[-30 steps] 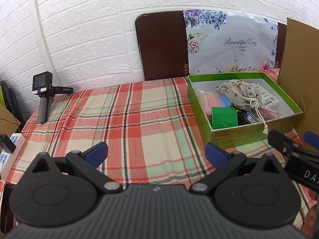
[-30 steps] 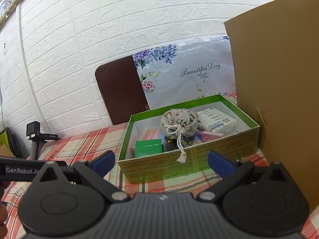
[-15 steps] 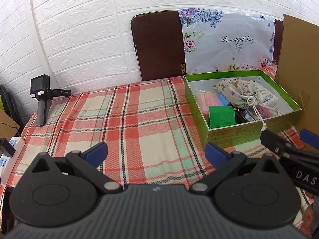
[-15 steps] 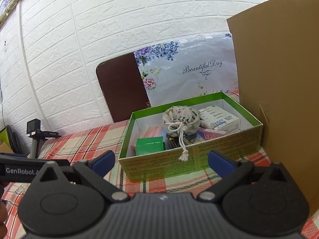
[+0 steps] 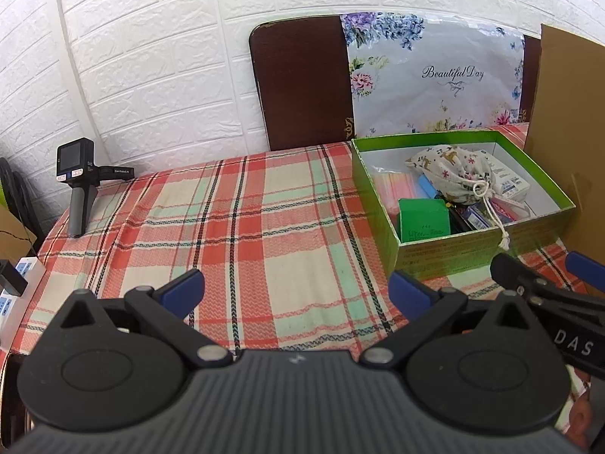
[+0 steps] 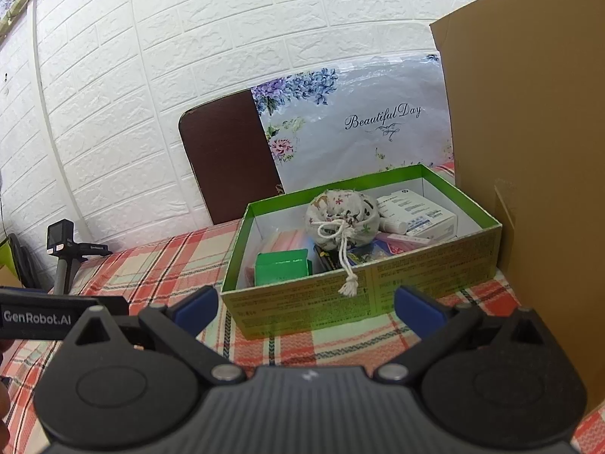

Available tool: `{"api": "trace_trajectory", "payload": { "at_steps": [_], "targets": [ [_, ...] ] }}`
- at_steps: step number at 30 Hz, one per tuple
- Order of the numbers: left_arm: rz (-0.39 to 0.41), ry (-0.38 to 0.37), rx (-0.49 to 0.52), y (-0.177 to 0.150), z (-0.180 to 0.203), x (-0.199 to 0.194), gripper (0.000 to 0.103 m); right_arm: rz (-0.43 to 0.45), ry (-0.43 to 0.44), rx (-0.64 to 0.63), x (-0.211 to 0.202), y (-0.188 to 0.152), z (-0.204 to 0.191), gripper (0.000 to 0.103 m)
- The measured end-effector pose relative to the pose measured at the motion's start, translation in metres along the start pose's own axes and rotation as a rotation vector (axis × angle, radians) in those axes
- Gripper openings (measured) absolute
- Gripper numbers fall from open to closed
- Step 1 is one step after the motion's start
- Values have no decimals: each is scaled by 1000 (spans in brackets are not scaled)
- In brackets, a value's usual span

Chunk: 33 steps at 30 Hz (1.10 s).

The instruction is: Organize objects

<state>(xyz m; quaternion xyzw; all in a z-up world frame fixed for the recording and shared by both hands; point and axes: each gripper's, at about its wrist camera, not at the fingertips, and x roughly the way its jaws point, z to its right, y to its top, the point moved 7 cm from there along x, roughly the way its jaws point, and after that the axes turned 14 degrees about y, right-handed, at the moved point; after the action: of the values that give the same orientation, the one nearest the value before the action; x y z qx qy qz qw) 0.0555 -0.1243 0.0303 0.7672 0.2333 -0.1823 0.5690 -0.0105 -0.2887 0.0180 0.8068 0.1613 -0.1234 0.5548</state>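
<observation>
A green cardboard box [image 5: 472,253] [image 6: 416,283] stands on the plaid tablecloth at the right. In it lie a patterned drawstring pouch [image 5: 450,174] [image 6: 342,215], a small green carton [image 5: 423,221] [image 6: 281,270], a white medicine box [image 6: 416,213] and several small packs. The pouch's cord hangs over the box's front wall. My left gripper [image 5: 297,289] is open and empty over the bare cloth, left of the box. My right gripper [image 6: 306,306] is open and empty just in front of the box; it also shows in the left wrist view [image 5: 544,276].
A tall brown cardboard sheet [image 6: 529,170] stands right of the box. A dark board with a floral "Beautiful Day" sheet [image 5: 435,79] leans on the brick wall behind. A handheld camera [image 5: 77,185] stands at the far left. A white power strip [image 5: 15,287] lies beyond the left table edge.
Both grippers have drawn back and risen slightly, so the box appears a little farther. Both stay open and empty. Nothing on the table has moved.
</observation>
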Motion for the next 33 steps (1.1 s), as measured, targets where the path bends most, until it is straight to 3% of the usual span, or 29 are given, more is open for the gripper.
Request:
{"api": "trace_trajectory", "payload": {
  "at_steps": [9,18,33],
  "targets": [
    [6,9,0,1,-1,0,103,9,10,-19,0,4,-5,103],
    [15,17,-12,5,-5,-1,103,98,32,-42,-14,18,-14,103],
    [17,22,-26,4,-9,-2,103,99,23,-29,-15,14,-16,103]
  ]
}}
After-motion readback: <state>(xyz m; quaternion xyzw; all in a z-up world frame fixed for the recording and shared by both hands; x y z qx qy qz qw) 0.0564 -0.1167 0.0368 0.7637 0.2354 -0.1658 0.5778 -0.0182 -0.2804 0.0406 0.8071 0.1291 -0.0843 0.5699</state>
